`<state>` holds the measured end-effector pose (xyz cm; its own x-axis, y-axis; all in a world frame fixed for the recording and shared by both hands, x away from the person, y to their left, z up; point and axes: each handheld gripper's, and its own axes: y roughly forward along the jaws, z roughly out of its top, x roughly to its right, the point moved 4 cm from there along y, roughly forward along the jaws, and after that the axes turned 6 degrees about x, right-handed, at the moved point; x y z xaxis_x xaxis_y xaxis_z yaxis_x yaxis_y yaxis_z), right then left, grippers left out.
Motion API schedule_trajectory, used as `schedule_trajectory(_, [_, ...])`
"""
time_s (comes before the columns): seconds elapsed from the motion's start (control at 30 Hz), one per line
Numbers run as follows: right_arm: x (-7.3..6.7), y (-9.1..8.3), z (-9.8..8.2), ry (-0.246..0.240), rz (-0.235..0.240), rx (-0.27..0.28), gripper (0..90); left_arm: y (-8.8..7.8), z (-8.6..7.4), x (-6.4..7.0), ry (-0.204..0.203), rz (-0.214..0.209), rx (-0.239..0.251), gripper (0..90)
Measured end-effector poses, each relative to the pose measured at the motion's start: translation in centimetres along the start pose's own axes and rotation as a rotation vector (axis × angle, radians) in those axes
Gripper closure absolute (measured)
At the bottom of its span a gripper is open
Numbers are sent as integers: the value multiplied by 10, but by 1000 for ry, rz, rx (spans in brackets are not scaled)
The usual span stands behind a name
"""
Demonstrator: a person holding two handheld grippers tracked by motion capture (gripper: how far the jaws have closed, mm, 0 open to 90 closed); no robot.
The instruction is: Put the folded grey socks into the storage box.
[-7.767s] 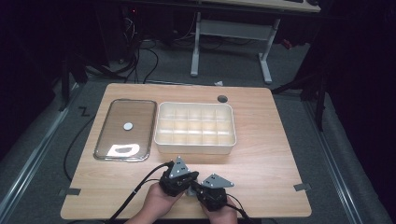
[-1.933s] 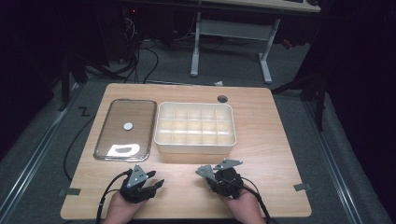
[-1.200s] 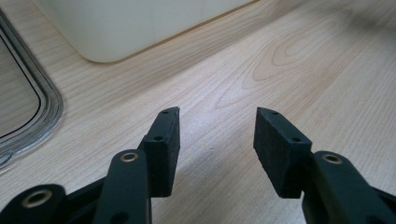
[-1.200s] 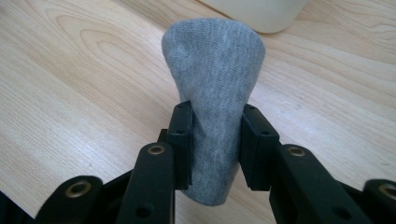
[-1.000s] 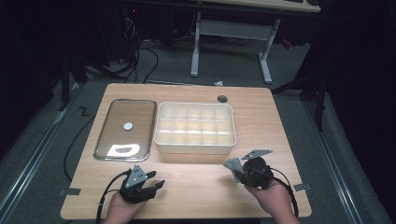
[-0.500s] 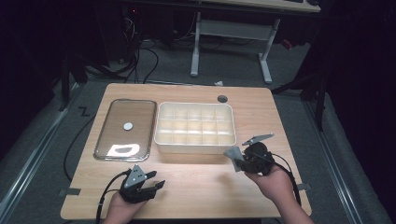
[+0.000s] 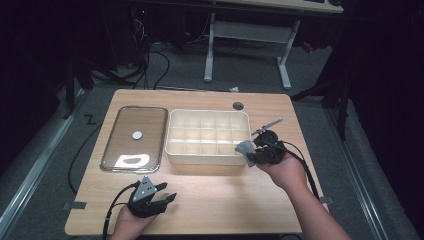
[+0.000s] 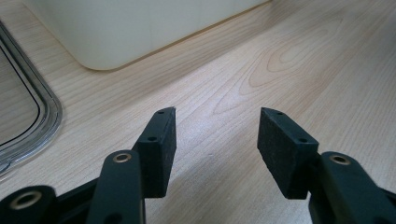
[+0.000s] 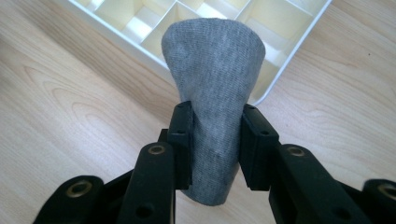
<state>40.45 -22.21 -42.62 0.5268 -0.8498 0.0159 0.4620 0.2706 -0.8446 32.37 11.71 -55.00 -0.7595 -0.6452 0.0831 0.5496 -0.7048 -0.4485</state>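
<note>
Since half a second ago, the right gripper (image 7: 248, 152) has been carried leftward to the compartment box's (image 7: 207, 157) near right corner, clamped on what seems a rolled grey cloth (image 9: 212, 107). Jaws spread wide, the left gripper (image 8: 215, 140) is rested on the table (image 7: 225, 200).

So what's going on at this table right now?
A person holds a gripper in each hand at a wooden table. The right gripper is shut on a grey fabric piece, holding it by the near right corner of a white divided tray whose compartments look empty. The left gripper sits open and empty over the table near the front edge. A clear flat lid lies on the table to the left of the tray.
</note>
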Motion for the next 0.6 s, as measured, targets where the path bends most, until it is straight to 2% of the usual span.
schedule_trajectory(0.23, [8,16,20,-9,-4,-62,698,2,0,0,8,-2,2,477])
schedule_trajectory(0.33, [12,24,26,13,-2,-89,699,2,0,0,11,-3,3,477])
schedule_trajectory(0.47, [16,37,32,5,-4,-127,699,2,-1,0,13,-3,3,476])
schedule_trajectory(0.6, [21,46,35,27,1,-154,700,2,0,0,13,-4,5,476])
